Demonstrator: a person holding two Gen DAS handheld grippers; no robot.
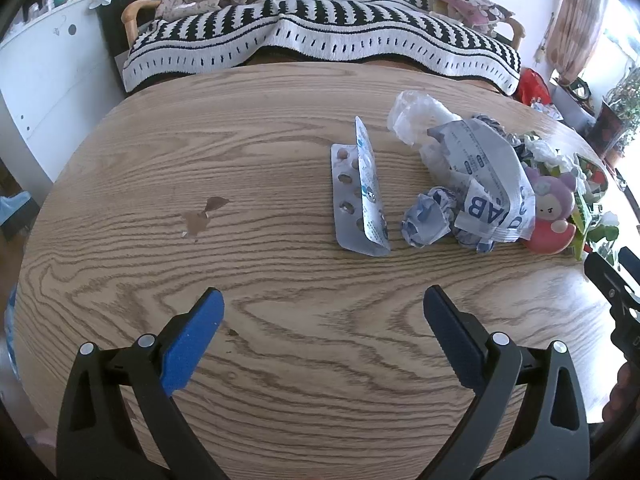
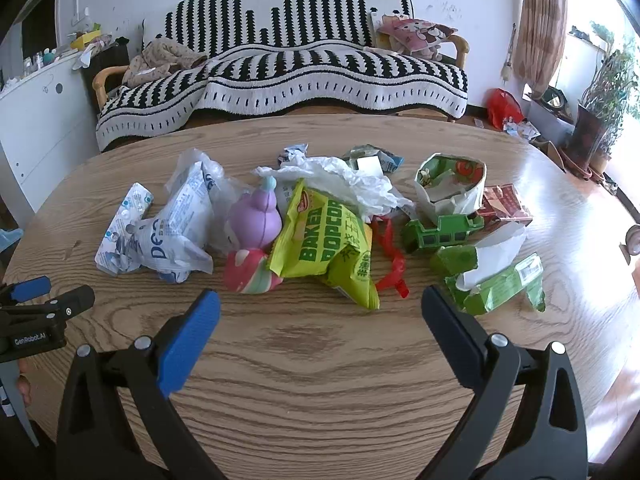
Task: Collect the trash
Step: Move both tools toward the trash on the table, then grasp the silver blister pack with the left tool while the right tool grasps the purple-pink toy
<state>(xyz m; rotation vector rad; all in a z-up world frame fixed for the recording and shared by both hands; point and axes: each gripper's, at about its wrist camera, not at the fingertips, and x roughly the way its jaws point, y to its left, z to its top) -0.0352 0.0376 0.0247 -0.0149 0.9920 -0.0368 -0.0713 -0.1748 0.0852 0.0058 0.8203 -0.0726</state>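
Bare desk (image 1: 160, 184) lies open ahead of the left gripper (image 1: 323, 304), up to the blister pack (image 1: 360, 196). Ahead of the right gripper (image 2: 320, 306), a popcorn bag (image 2: 324, 240), a toy (image 2: 252, 240) and a green carton (image 2: 496, 284) crowd the way; the near desk edge stays bare.

left tool (image 2: 24, 312) cut off, toy (image 1: 550, 216) half hidden

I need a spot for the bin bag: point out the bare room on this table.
Widest bare patch: the table left of the blister pack, only a small stain there. Also free: the near strip between both open claws, left claw and right claw, and the litter. Crowded: from the popcorn bag to the green cartons.
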